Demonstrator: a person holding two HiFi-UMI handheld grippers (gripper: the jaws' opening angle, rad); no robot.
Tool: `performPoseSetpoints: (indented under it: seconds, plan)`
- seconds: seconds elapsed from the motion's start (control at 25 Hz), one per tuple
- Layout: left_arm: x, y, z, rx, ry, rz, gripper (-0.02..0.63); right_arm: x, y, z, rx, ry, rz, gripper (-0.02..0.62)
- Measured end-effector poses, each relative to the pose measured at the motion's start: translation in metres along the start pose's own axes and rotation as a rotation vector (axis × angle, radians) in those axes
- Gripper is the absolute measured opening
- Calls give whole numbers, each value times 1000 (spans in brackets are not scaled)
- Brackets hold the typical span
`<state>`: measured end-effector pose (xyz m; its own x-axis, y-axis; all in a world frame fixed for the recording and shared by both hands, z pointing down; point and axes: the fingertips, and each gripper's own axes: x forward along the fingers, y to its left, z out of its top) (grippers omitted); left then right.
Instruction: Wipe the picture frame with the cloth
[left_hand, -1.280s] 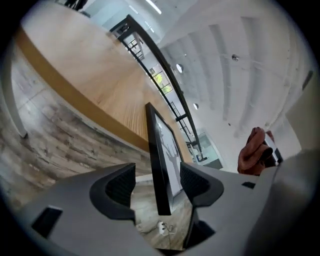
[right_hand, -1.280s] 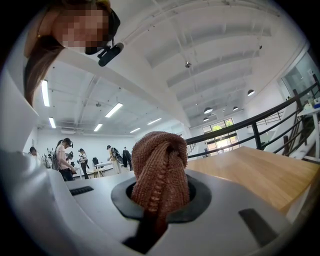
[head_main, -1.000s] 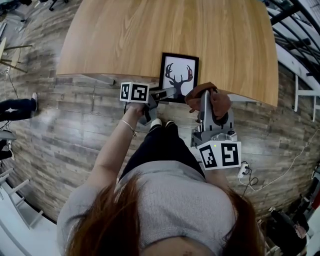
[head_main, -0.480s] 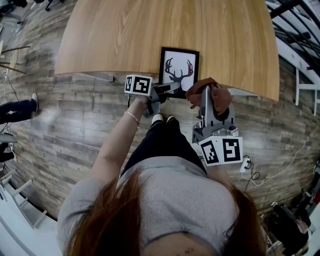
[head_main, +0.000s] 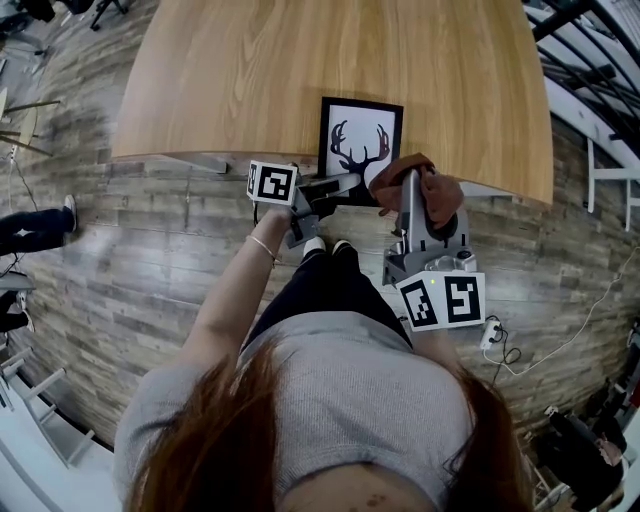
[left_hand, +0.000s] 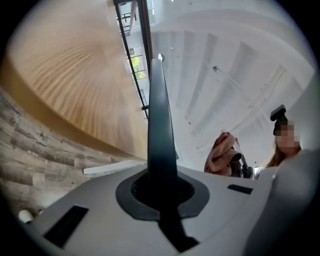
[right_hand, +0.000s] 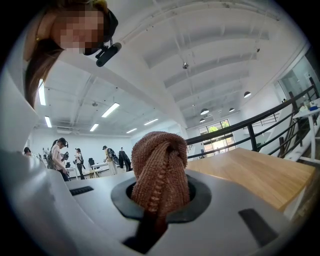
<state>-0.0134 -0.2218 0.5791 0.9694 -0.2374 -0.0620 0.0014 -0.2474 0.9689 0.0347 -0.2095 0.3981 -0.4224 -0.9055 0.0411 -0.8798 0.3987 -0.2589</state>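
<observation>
- Evidently, clamped the picture frame (head_main: 360, 135) by its near-left corner with the left claw (head_main: 350, 184), tips pressed tight together. Could not make out the frame's edge between them in the left gripper view, so judged the pinch from the head view.
- Found the frame at the near edge of the surface (head_main: 300, 70), lower side at or just past the lip. Probably placed there to let a claw take it from the side without scraping the wood.
- Held the left claw level, likely to steady the frame or tip it up for the wipe.
- Pinched the cloth (head_main: 428, 192) in the right claw (head_main: 410, 183), bunched into a wad bulging past the tips, presumably to put fabric rather than plastic against the glass.
- Held that wad just beside the frame's near-right corner; could not tell touching from apart.
- Judged the wiping as not yet begun, with no cloth across the deer picture.
</observation>
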Motion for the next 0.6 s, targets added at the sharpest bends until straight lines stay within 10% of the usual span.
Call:
performPoseSetpoints:
  seconds: [0.6]
  plan:
    - [44, -181, 82, 530, 42, -160, 17, -7, 43, 111, -130, -220, 109, 46]
